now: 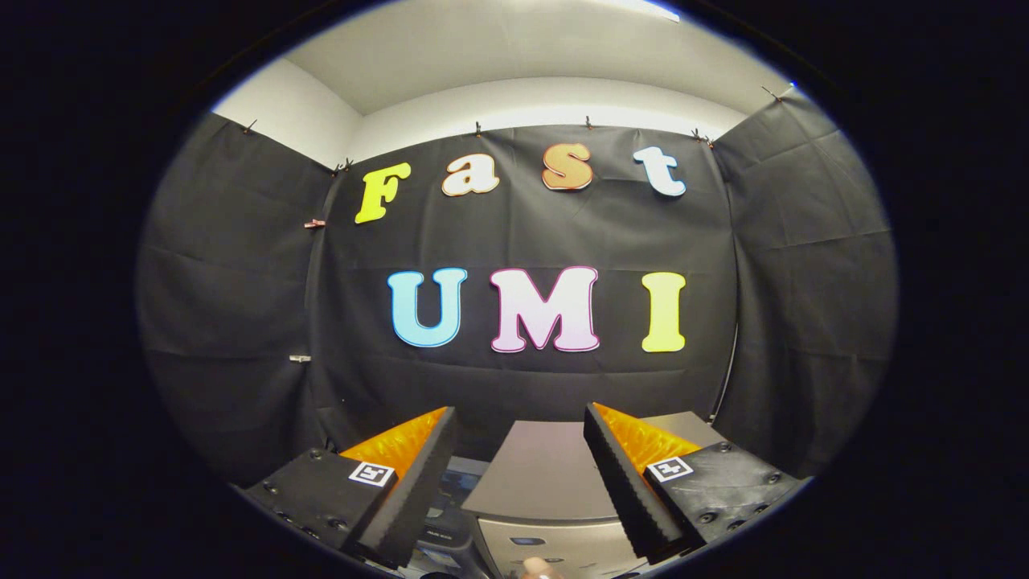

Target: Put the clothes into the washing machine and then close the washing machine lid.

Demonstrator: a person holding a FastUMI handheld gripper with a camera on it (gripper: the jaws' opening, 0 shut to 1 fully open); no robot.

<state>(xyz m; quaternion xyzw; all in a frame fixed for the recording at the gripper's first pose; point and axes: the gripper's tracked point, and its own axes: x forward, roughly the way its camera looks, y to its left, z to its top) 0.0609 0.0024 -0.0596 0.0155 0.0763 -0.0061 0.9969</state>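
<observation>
My gripper (521, 418) is held high and level, open, with nothing between its two black ribbed fingers (623, 482). Below and just beyond the fingers lies the grey top of the washing machine (543, 474), its flat lid seen from above. Under the lid's near edge runs a silver control panel (555, 551). A fingertip of a person (537, 569) touches that panel at the very bottom. No clothes are in sight.
The black cloth wall of the booth (522, 378) stands close behind the machine and wraps round both sides. A thin cable (727, 378) hangs down the cloth to the right of the machine. A dark object with a label (438, 527) sits left of the panel.
</observation>
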